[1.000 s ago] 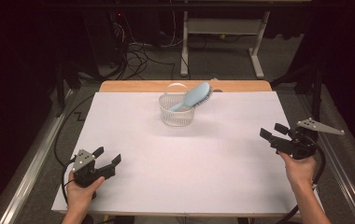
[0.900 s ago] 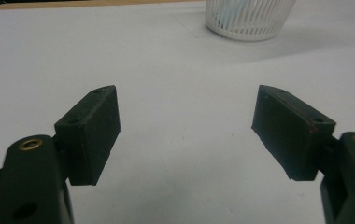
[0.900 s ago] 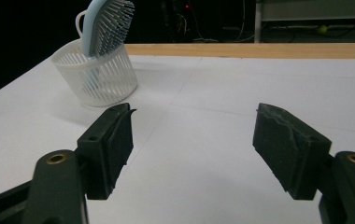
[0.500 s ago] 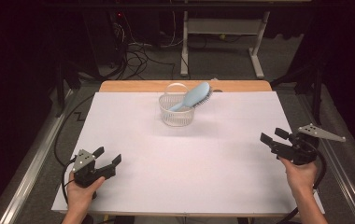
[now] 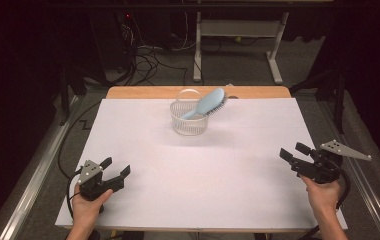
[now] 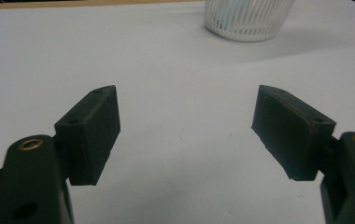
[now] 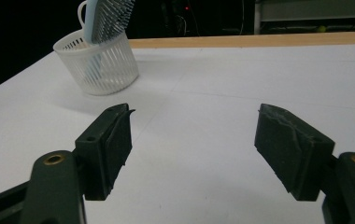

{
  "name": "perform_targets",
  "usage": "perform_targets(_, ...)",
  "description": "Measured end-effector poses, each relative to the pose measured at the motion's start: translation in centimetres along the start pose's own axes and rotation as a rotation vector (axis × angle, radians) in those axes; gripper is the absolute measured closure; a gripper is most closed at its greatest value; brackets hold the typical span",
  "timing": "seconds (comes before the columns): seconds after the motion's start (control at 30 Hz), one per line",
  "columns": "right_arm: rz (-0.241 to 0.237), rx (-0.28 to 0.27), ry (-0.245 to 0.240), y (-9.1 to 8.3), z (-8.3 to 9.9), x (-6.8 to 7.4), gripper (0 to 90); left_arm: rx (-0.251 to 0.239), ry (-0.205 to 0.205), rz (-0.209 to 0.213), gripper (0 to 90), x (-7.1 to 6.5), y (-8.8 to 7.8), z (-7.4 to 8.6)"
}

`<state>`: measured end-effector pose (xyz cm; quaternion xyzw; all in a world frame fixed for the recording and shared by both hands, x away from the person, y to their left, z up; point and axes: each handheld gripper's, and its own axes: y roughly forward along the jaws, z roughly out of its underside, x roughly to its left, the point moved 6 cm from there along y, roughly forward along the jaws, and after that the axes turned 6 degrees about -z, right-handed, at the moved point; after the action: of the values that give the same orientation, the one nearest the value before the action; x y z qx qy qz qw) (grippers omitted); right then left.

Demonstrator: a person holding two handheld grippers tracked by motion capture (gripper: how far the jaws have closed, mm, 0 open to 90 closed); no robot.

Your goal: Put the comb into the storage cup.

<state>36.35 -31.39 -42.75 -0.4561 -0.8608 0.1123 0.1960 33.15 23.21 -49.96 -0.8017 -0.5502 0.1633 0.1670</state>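
Inside white basket [image 5: 189, 120], blue hairbrush [image 5: 209, 102]

Both grippers' fingers [image 6: 91, 135] apart — empty.

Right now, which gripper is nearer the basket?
Left, narrowly. The left gripper sits at the near-left of the basket; the right gripper is off to its near-right, a bit farther. Both stand open and empty.
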Motion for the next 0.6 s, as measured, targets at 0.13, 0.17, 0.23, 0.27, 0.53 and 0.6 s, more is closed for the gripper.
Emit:
perform_targets(0.13, 0.002, 0.002, -0.001, -0.1, 0.4, 0.1, 28.0, 0.0, -0.001, 0.0, 24.1, 0.0, 0.0, 0.0)
perform_targets(0.17, 0.003, 0.004, -0.001, -0.1, 0.5, 0.1, 28.0, 0.0, 0.0, 0.0, 24.1, 0.0, 0.0, 0.0)
perform_targets(0.23, 0.008, 0.006, -0.005, -0.1, 0.6, 0.1, 28.0, 0.0, 0.0, 0.0, 24.2, 0.0, 0.0, 0.0)
perform_targets(0.27, 0.016, 0.011, -0.009, 0.0, 0.7, 0.0, 28.0, -0.001, -0.001, 0.0, 24.2, 0.0, 0.0, 0.0)
perform_targets(0.53, 0.023, 0.018, -0.012, 0.0, 1.4, 0.0, 27.7, -0.001, 0.0, -0.001, 24.2, 0.0, 0.0, 0.0)
perform_targets(0.6, 0.023, 0.017, -0.01, 0.0, 1.5, 0.0, 27.6, -0.001, -0.001, -0.002, 24.2, 0.0, 0.0, 0.0)
